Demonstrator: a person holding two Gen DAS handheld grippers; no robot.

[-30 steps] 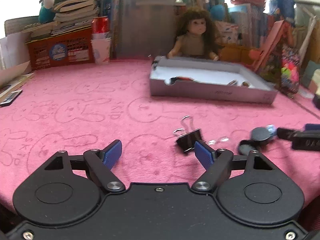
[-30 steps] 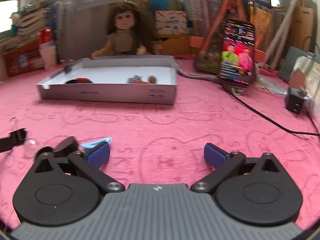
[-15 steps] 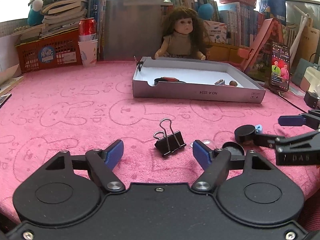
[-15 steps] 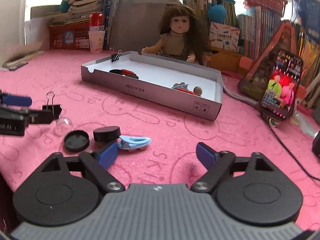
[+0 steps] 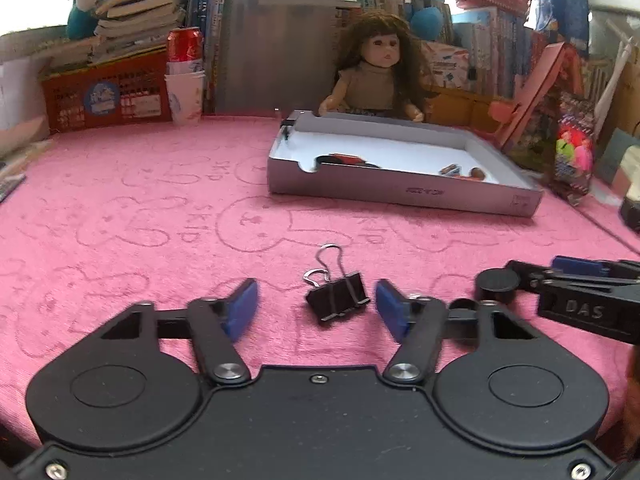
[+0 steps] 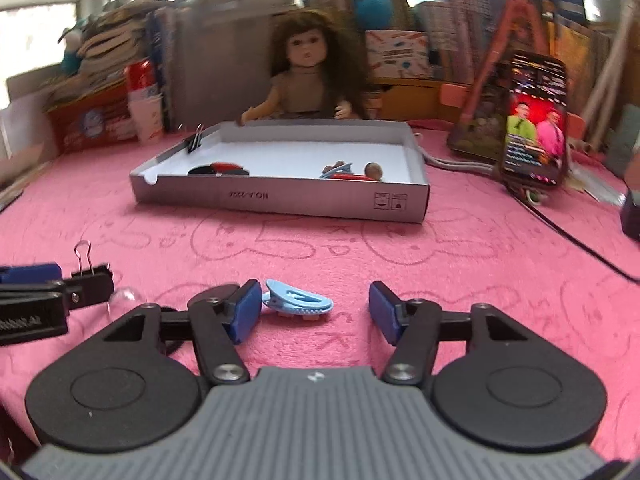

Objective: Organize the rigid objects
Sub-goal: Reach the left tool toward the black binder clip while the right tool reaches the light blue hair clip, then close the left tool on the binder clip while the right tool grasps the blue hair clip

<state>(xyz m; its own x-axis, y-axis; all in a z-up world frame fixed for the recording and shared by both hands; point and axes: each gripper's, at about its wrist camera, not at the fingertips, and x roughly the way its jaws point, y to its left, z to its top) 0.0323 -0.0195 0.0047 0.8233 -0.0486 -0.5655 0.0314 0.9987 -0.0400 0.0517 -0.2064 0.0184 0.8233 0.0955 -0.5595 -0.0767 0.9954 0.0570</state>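
Observation:
A black binder clip (image 5: 335, 295) lies on the pink cloth between the blue pads of my open left gripper (image 5: 312, 309); it also shows in the right wrist view (image 6: 90, 276). A light blue hair clip (image 6: 299, 303) lies between the pads of my open right gripper (image 6: 312, 312), close to the left pad. A black round cap (image 5: 497, 282) sits beside the right gripper's fingers. A grey shallow box (image 6: 280, 200) holding several small items stands farther back; it also shows in the left wrist view (image 5: 400, 192).
A doll (image 6: 306, 76) sits behind the box. A lit phone (image 6: 534, 120) leans at the right, with a black cable (image 6: 576, 244) across the cloth. A red crate (image 5: 104, 98), a can and paper cups (image 5: 185, 94) stand at the back left.
Both grippers moved forward and lower. The binder clip now lies between the left pads, and the blue hair clip now lies between the right pads. Both stay open.

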